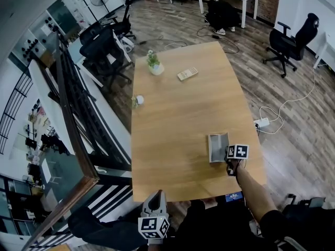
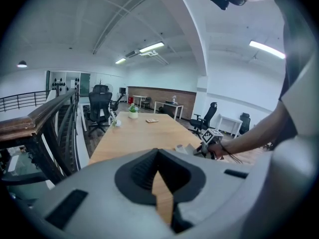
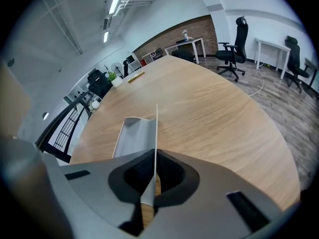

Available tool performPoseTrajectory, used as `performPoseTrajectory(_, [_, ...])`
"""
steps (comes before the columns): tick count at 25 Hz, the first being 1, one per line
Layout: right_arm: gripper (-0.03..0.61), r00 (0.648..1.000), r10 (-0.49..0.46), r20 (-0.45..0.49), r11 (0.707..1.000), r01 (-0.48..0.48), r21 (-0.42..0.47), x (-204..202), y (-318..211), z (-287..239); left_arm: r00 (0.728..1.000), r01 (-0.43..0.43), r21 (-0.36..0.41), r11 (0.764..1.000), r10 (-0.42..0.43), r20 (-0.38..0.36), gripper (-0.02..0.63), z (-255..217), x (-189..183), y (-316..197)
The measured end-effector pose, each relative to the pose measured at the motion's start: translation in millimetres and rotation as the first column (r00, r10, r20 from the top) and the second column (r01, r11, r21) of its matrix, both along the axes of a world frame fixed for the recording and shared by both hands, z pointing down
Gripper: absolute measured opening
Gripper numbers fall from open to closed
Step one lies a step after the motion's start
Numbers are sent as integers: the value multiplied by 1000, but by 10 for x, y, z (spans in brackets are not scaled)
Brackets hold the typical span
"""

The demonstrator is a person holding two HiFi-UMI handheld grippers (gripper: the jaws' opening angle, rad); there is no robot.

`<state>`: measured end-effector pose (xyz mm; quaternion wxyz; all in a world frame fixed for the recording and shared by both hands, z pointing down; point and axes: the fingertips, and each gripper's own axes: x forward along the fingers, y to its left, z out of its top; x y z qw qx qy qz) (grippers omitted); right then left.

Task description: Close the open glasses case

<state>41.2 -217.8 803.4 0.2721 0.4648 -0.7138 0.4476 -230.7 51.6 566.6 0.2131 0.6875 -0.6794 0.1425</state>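
Note:
An open grey glasses case (image 1: 217,147) lies near the table's front right corner. Its thin lid stands upright on the right side. My right gripper (image 1: 229,158) is shut on that lid's edge. In the right gripper view the lid (image 3: 155,128) runs as a thin sheet straight between the closed jaws of the right gripper (image 3: 154,157), with the case's tray (image 3: 130,136) to its left. My left gripper (image 1: 154,204) hangs below the table's near edge, off the case. The left gripper (image 2: 158,156) is shut on nothing. It looks along the table (image 2: 134,133) towards the case (image 2: 186,148).
A small potted plant (image 1: 155,66), a flat beige remote-like object (image 1: 187,73) and a small white object (image 1: 138,99) sit on the far half of the table (image 1: 178,114). A railing (image 1: 73,124) runs along the left. A power strip (image 1: 261,122) lies on the floor at right.

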Motion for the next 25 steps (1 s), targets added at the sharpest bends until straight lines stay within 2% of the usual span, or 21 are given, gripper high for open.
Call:
performPoseTrajectory(4, [15,998,-27,-57,1000,27,11,-2,3,-33,1000,8,1,1000,-8,-2,0,-14,-13,5])
performPoseTrajectory(7, [15,983,-100,-151,993,107,42,-25,-12,-76,1000,6,1,1000,-6,1,-1,-14,-8,-4])
performPoseTrajectory(10, [15,933,-215,-288,965,248,84,-120,-33,-122,1000,1,-2,1000,-1,-21,0,4,16,-16])
performPoseTrajectory(12, [15,868,-299,-395,924,367,107,-228,-35,-154,999,8,-1,1000,-8,-45,0,9,22,-16])
performPoseTrajectory(15, [17,724,-388,-570,838,535,109,-381,6,-198,999,8,-6,1000,-9,-50,0,24,19,-7])
performPoseTrajectory(18, [17,543,-419,-728,730,678,86,-491,65,-228,999,3,-7,1000,-4,-47,0,34,10,-10])
performPoseTrajectory(21, [29,357,-400,-844,628,778,32,-526,113,-239,998,9,-8,1000,-9,-56,-1,51,7,-31])
performPoseTrajectory(25, [46,104,-325,-940,501,862,-77,-594,198,-240,996,21,-16,1000,-22,-83,0,84,-7,-35])
